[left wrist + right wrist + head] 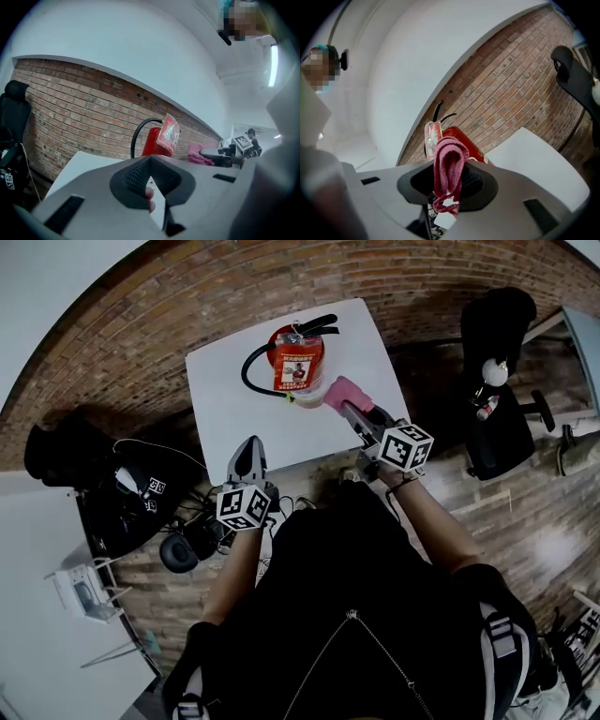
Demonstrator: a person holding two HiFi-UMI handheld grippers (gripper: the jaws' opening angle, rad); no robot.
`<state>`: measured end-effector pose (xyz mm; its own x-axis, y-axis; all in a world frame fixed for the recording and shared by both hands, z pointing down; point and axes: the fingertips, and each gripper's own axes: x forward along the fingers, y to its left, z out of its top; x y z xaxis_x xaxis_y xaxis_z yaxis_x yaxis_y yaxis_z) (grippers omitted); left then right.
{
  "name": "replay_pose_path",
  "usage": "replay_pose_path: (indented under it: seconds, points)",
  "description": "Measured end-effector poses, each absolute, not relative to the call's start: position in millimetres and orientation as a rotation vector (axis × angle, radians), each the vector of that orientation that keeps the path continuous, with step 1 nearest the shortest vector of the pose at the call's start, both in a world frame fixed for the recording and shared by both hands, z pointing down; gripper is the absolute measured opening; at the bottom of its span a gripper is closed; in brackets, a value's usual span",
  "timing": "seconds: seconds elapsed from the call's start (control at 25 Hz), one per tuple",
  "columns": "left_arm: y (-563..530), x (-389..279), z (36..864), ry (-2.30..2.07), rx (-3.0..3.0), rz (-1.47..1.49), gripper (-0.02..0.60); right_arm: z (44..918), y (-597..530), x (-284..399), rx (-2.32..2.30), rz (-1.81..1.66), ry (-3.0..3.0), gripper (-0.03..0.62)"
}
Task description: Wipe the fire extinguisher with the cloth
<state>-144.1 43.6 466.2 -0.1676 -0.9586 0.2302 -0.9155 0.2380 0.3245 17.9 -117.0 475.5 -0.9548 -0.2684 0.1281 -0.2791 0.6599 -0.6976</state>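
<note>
Head view shows upright red fire extinguisher (298, 360).

This looks like an office-style workroom. A red brick wall (70, 108) runs below white plaster, and the floor is wood planks (553, 521). There is a black swivel office chair (497, 418), a small white square surface (244, 418), black headphones (178, 551) lying among cables, and a ceiling tube light (273, 65).

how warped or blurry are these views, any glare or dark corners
Head view: heavy fisheye, the brick wall and white table bow, but the fire extinguisher is sharp and evenly lit. Left gripper view: black vignette corners, and a ceiling light strip glares at right. Right gripper view: same vignette and curved bricks, with the pink cloth crisp.
</note>
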Motion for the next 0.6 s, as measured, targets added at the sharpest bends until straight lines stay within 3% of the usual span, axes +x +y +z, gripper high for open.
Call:
replay_pose_path:
  seconds: [0.6]
  points:
    - [39.2,-144.4,482.0,-2.292,1.527,-0.108,0.005,490.4,-172.6,-32.6,0.109,1.452,-2.808,0.117]
